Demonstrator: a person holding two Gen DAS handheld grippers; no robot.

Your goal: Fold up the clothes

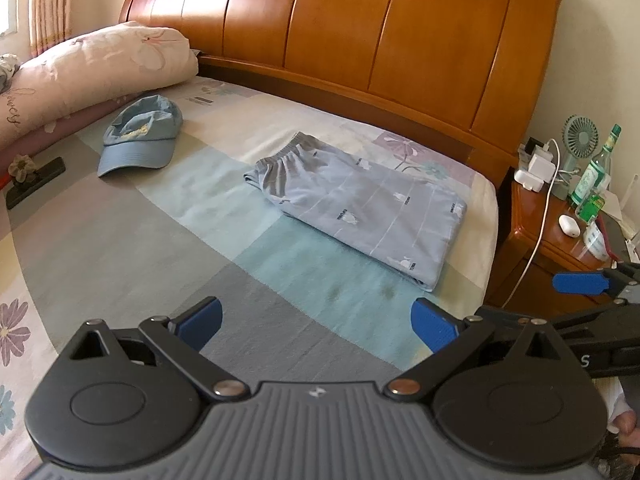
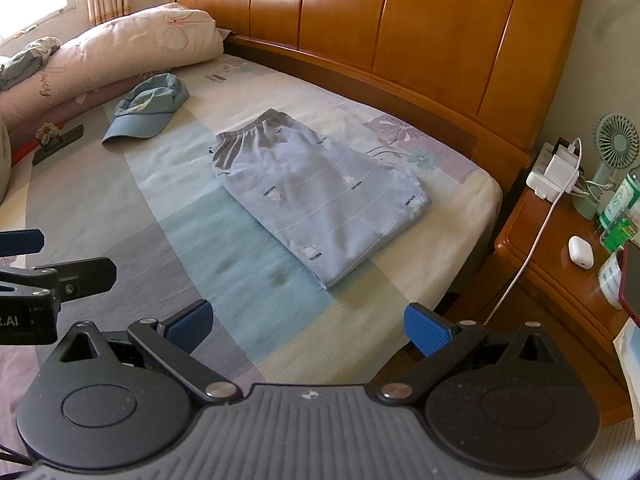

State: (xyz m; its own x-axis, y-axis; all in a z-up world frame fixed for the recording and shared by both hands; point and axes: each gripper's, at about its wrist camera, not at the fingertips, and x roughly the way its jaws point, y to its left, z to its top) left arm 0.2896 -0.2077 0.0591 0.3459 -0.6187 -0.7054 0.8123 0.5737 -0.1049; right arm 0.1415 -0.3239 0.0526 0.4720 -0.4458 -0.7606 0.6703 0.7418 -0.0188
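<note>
A pair of light blue printed shorts (image 1: 356,208) (image 2: 316,204) lies folded flat on the bed, waistband toward the window side. My left gripper (image 1: 316,326) hovers open over the sheet, short of the shorts, with nothing between its blue pads. My right gripper (image 2: 308,326) is likewise open and empty, held back from the shorts' near corner. One blue finger of the right gripper (image 1: 580,283) shows at the right edge of the left wrist view. One finger of the left gripper (image 2: 22,242) shows at the left edge of the right wrist view.
A blue cap (image 1: 140,140) (image 2: 150,106) lies near a rolled floral quilt (image 1: 92,68) at the left, beside a dark flat item (image 1: 36,182). The wooden headboard (image 1: 360,32) runs behind. A nightstand (image 2: 560,272) on the right holds a charger, fan, bottles and an earbud case.
</note>
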